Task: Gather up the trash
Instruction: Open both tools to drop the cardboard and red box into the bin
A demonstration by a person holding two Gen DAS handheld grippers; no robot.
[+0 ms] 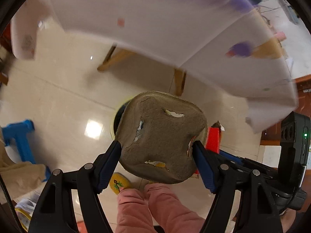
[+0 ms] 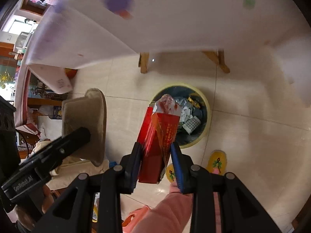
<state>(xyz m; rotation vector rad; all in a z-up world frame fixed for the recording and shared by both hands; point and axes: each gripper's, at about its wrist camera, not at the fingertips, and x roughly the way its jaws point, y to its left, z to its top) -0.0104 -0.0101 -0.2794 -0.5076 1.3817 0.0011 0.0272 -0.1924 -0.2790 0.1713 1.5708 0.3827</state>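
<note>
My left gripper (image 1: 157,145) is shut on a torn grey-brown pulp tray (image 1: 161,136), seen from its underside, both pads pressed on its sides. The same tray (image 2: 85,120) shows at the left of the right wrist view, with the left gripper's black finger across it. My right gripper (image 2: 155,153) is shut on a red packet (image 2: 155,136) with crumpled clear film at its top. Both point steeply down over a round bin with a yellow rim (image 2: 206,104) on the floor, holding several crumpled wrappers. In the left wrist view the bin (image 1: 116,116) is mostly hidden behind the tray.
A white table (image 1: 155,19) on wooden legs (image 1: 179,81) stands just beyond the bin, with small coloured items on top. A person's pink trouser legs (image 1: 151,205) and yellow slippers (image 2: 216,162) are below the grippers. A blue stool (image 1: 21,137) stands at left on the tiled floor.
</note>
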